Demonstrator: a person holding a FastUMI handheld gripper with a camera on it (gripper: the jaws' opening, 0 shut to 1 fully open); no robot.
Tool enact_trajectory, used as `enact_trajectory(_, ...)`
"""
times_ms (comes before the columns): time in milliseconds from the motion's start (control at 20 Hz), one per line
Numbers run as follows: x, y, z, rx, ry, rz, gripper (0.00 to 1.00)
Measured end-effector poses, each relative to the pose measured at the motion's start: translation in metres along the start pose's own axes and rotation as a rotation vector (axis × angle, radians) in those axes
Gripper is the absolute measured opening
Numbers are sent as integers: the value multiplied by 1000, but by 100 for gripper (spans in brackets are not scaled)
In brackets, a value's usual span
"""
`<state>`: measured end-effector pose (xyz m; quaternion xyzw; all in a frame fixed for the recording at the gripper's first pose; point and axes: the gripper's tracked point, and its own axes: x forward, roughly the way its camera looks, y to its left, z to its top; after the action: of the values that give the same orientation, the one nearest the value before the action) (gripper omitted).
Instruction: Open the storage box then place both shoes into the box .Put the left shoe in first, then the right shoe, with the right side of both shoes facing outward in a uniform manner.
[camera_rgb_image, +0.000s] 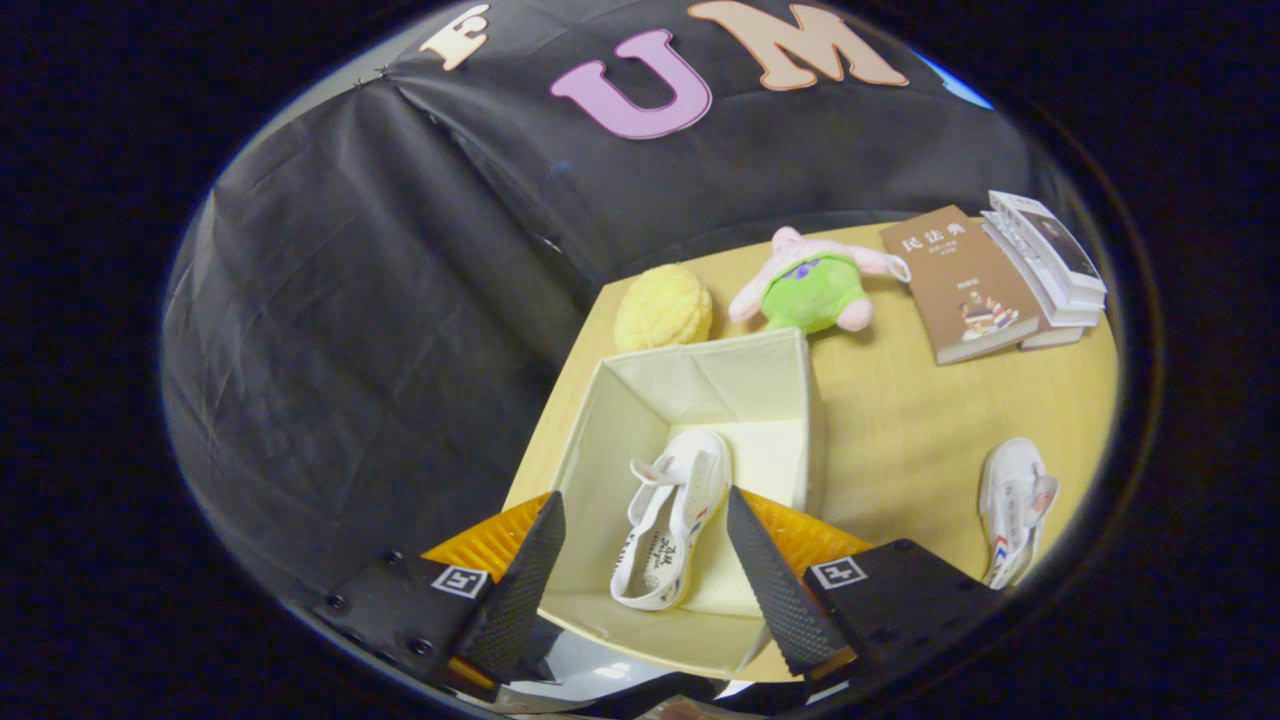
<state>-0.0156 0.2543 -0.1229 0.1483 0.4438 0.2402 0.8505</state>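
An open cream fabric storage box (700, 385) stands on the wooden table, below and ahead of my fingers. One white shoe (672, 520) with red and blue marks lies on its side on the box floor, seen between my fingers but well below them. The second white shoe (1015, 505) lies on the table to the right of the box. My gripper (640, 545) hovers above the box's near side, open, with nothing between its fingers.
Beyond the box sit a yellow round plush (663, 308) and a green and pink plush toy (815, 285). A brown book (960, 285) and a stack of books (1050, 265) lie at the far right. The table's left edge (560, 395) runs close beside the box.
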Motion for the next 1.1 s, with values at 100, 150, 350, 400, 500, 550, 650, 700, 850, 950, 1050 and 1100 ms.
enact_trajectory(100, -22, -23, 11, -36, -32, -28, 100)
enact_trajectory(150, -32, -36, 15, -57, -46, -50, 100)
enact_trajectory(350, -70, -87, 27, -149, -103, -146, 100)
enact_trajectory(400, -78, -99, 29, -172, -113, -169, 100)
enact_trajectory(500, -92, -125, 29, -208, -123, -216, 100)
enact_trajectory(550, -97, -138, 28, -228, -125, -238, 100)
enact_trajectory(650, -106, -164, 24, -272, -117, -282, 100)
enact_trajectory(700, -110, -177, 23, -291, -114, -302, 100)
enact_trajectory(850, -118, -215, 16, -335, -101, -361, 100)
enact_trajectory(950, -121, -241, 8, -361, -73, -403, 100)
enact_trajectory(1050, -120, -264, -2, -395, -35, -436, 100)
enact_trajectory(1100, -121, -275, -7, -413, -16, -453, 100)
